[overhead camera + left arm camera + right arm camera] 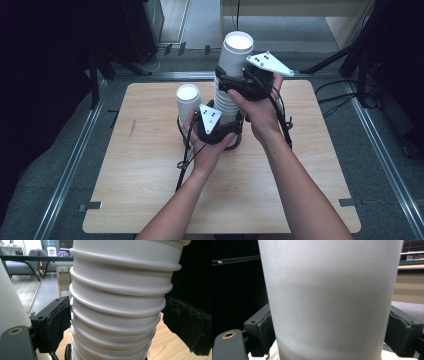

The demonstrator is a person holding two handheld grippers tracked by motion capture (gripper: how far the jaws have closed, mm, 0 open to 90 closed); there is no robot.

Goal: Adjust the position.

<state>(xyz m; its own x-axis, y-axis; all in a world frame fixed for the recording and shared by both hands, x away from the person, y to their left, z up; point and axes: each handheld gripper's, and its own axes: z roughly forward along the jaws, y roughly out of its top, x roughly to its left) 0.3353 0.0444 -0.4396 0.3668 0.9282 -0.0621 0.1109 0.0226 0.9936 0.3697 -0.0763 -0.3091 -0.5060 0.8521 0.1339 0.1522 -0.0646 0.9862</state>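
A tall stack of nested white paper cups stands mid-table, its rolled rims layered one above another. My left gripper is shut on the stack low down, with a black pad against each side. Above it, my right gripper is shut on the top cup, whose plain wall sits between both pads. The top cup leans a little away from the stack, mouth up. A single white cup stands just left of my left hand; its base is hidden.
The wooden tabletop has bare room at the front and on both sides. A black ring lies around the foot of the stack. Metal rails run along the table's sides, and cables trail from both grippers.
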